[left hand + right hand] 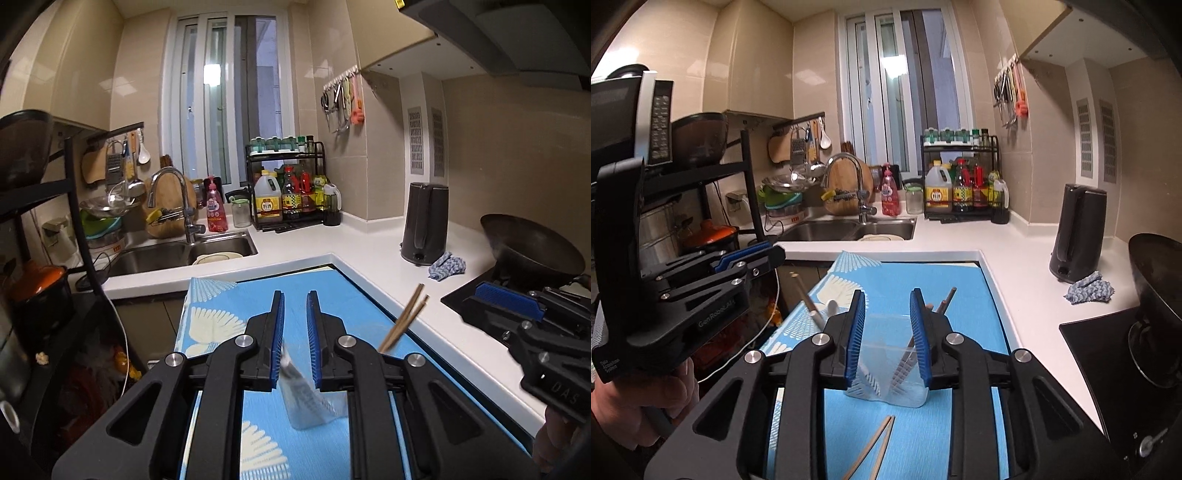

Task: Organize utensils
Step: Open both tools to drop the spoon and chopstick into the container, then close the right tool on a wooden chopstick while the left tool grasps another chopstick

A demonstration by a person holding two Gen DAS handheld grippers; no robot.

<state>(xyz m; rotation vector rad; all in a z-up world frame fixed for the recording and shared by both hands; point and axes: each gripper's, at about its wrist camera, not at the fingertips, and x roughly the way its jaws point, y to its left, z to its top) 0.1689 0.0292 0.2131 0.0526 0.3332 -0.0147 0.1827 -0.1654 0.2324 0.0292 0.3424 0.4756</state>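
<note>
A clear plastic utensil holder stands on the blue patterned mat, with dark chopsticks leaning in it. My right gripper is open, its pads either side of the holder's top. A pair of wooden chopsticks lies on the mat in front of it. A utensil with a wooden handle and a white spoon tip show left of the holder. My left gripper is open above the mat, over a blurred silvery utensil. Wooden chopsticks angle up beside it.
White counter wraps round the mat. A sink with tap is at the back left, a condiment rack behind, a black kettle, a blue rag and a wok on the hob at the right. A black shelf stands left.
</note>
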